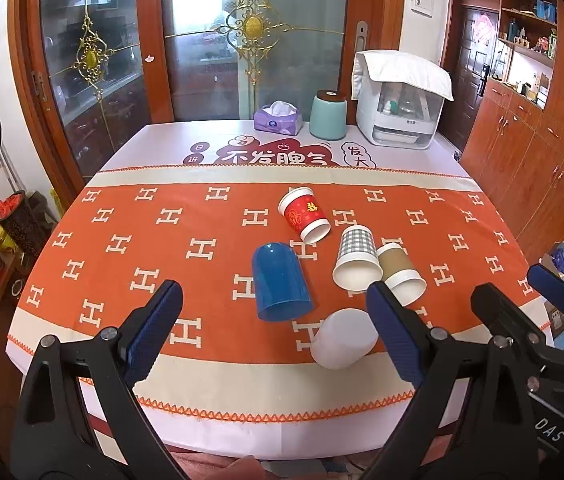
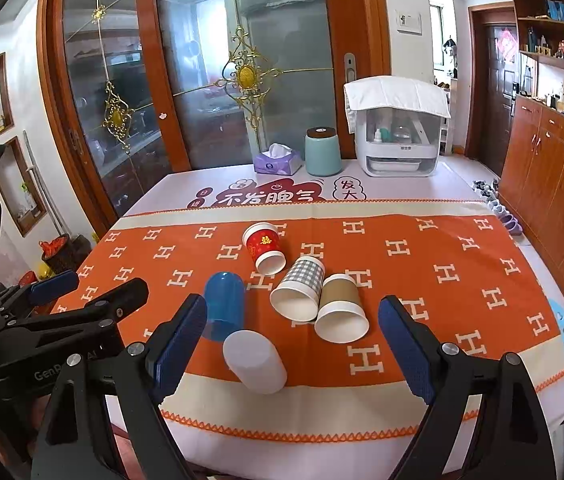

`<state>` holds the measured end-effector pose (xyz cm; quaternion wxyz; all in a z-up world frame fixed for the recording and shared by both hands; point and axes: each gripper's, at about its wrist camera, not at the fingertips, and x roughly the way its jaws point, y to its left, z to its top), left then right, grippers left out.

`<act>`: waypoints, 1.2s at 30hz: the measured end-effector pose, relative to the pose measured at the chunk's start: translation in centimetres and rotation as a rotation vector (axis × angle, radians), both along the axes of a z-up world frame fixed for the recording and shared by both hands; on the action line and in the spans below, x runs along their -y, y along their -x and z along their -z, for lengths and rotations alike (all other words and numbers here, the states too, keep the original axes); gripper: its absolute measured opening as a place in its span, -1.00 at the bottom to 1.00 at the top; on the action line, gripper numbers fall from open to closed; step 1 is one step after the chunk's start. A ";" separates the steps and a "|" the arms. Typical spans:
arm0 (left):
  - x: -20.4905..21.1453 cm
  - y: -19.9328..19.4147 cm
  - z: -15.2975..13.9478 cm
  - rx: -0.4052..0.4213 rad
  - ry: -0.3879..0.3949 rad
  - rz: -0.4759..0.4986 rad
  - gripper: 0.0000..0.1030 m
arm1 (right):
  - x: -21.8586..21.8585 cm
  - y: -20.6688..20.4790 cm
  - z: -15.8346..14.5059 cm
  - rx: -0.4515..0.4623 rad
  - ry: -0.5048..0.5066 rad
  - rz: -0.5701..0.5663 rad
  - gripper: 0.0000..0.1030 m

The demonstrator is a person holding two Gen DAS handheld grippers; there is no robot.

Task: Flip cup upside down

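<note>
**Inspector:** State the condition of your left gripper (image 1: pixel 273 322).

**Operator:** My left jaws stand wide apart and hold nothing. They hang above the near edge of the table (image 1: pixel 241 436), over the cream border of the orange cloth (image 1: pixel 121 240).

**Inspector:** And the right gripper (image 2: pixel 294 344)?

**Operator:** Same finding: jaws spread wide, nothing between the pads. In the left wrist view it shows at the far right, beside my left tool.

**Inspector:** Locate the cups.

**Operator:** Five, all lying on their sides on the cloth. The blue cup (image 1: pixel 280 282) lies ahead of my left jaws, in line with the gap, its mouth toward me. The white cup (image 1: pixel 344 338) is nearest, just inside my left tool's right finger, closed end toward me. In the right wrist view it lies low in the gap, close to the left finger. The checked cup (image 1: pixel 356 258) and the brown cup (image 1: pixel 400 274) lie side by side and touching, mouths toward me; the brown one's rim is partly hidden behind my left tool's right fingertip. The red cup (image 1: pixel 305 214) lies farthest off, beyond the others.

**Inspector:** Contact with any cup?

**Operator:** None that I can see
</note>
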<state>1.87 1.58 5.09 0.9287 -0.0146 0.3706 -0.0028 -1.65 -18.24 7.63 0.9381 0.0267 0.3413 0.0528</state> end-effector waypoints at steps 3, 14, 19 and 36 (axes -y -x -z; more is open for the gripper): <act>0.0 0.0 0.0 -0.002 -0.002 0.001 0.78 | 0.1 -0.2 0.4 -0.006 -0.003 -0.001 0.72; 0.2 -0.1 0.0 -0.006 -0.007 0.001 0.78 | 0.2 -0.7 0.9 -0.012 -0.011 0.003 0.72; 0.2 -0.1 0.0 -0.008 -0.006 0.002 0.78 | 0.2 -0.7 0.9 -0.013 -0.011 0.004 0.72; 0.0 -0.2 0.0 -0.011 -0.009 0.001 0.78 | 0.3 -0.8 0.9 -0.015 -0.013 0.004 0.72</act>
